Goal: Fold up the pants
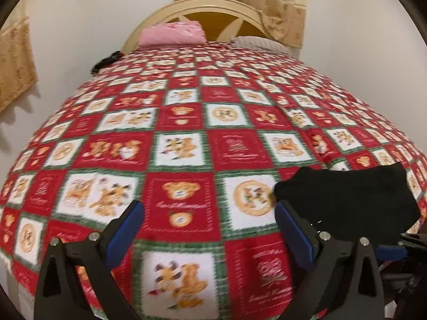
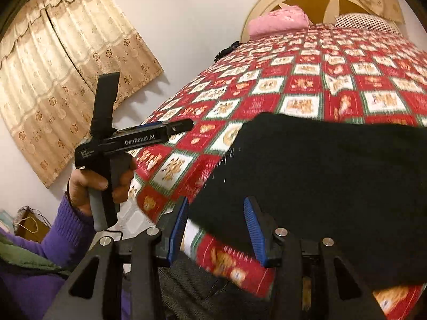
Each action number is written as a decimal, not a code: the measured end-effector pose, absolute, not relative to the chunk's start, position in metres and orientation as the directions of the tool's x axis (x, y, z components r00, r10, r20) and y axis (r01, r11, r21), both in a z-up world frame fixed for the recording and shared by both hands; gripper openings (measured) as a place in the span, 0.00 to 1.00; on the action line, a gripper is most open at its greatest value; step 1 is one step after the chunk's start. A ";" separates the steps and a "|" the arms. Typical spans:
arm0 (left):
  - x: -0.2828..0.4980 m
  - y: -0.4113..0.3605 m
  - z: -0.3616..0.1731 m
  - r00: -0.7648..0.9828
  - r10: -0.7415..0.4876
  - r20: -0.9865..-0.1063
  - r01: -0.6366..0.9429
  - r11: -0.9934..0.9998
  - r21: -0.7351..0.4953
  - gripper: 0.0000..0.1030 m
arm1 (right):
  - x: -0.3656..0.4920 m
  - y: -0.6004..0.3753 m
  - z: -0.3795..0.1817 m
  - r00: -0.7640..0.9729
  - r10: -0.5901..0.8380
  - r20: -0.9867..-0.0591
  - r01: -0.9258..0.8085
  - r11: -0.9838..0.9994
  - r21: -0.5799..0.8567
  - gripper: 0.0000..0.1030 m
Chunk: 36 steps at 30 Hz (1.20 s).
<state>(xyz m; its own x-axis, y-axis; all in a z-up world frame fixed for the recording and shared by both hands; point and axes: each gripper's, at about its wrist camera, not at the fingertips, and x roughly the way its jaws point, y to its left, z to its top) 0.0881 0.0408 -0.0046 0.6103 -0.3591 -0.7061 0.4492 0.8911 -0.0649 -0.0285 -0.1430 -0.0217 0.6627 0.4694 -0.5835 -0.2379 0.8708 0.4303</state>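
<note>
The black pants (image 2: 328, 186) lie as a compact folded bundle near the front right corner of the bed; they also show in the left wrist view (image 1: 349, 200). My left gripper (image 1: 209, 209) is open and empty, hovering above the bedspread just left of the pants. It also shows from the side in the right wrist view (image 2: 184, 126), held in a hand. My right gripper (image 2: 216, 208) is open, its jaws standing at the near left edge of the pants, holding nothing.
The bed carries a red, white and green teddy-bear bedspread (image 1: 186, 146). A pink folded cloth (image 1: 172, 33) and a striped pillow (image 1: 260, 43) lie by the headboard (image 1: 202, 5). A dark item (image 1: 106, 61) sits at the bed's far left edge. Curtains (image 2: 64, 80) hang on the wall.
</note>
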 end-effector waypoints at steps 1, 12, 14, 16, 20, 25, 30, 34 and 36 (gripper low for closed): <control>0.091 0.037 -0.007 0.593 -0.384 -0.708 0.465 0.881 -0.089 0.97 | -0.024 -0.139 -0.023 0.661 0.464 -0.589 -0.245 0.876 0.415 0.44; 0.127 -0.007 -0.041 0.287 -0.646 -0.707 0.572 0.708 -0.415 0.81 | -0.034 -0.169 -0.038 0.721 0.246 -0.648 -0.113 0.964 0.240 0.44; 0.132 -0.012 -0.049 0.205 -0.688 -0.696 0.557 0.666 -0.496 0.75 | -0.034 -0.179 -0.045 0.713 0.250 -0.655 -0.096 0.960 0.262 0.44; 0.132 -0.016 -0.048 0.192 -0.700 -0.688 0.569 0.650 -0.503 0.73 | -0.034 -0.184 -0.048 0.713 0.274 -0.646 -0.097 0.950 0.297 0.44; 0.138 -0.022 -0.052 0.084 -0.741 -0.666 0.550 0.592 -0.589 0.47 | -0.030 -0.183 -0.043 0.720 0.311 -0.621 -0.127 0.938 0.323 0.44; 0.143 -0.024 -0.054 0.054 -0.760 -0.648 0.522 0.574 -0.631 0.32 | -0.020 -0.173 -0.050 0.705 0.353 -0.615 -0.147 0.921 0.361 0.44; 0.148 -0.021 -0.055 0.101 -0.764 -0.637 0.504 0.591 -0.629 0.11 | -0.021 -0.167 -0.055 0.703 0.332 -0.629 -0.158 0.935 0.318 0.44; 0.140 -0.028 -0.049 0.214 -0.695 -0.686 0.555 0.665 -0.500 0.09 | -0.022 -0.169 -0.057 0.705 0.332 -0.626 -0.156 0.935 0.320 0.44; 0.141 -0.025 -0.049 0.264 -0.667 -0.697 0.530 0.704 -0.473 0.09 | -0.022 -0.169 -0.057 0.707 0.331 -0.625 -0.156 0.935 0.320 0.44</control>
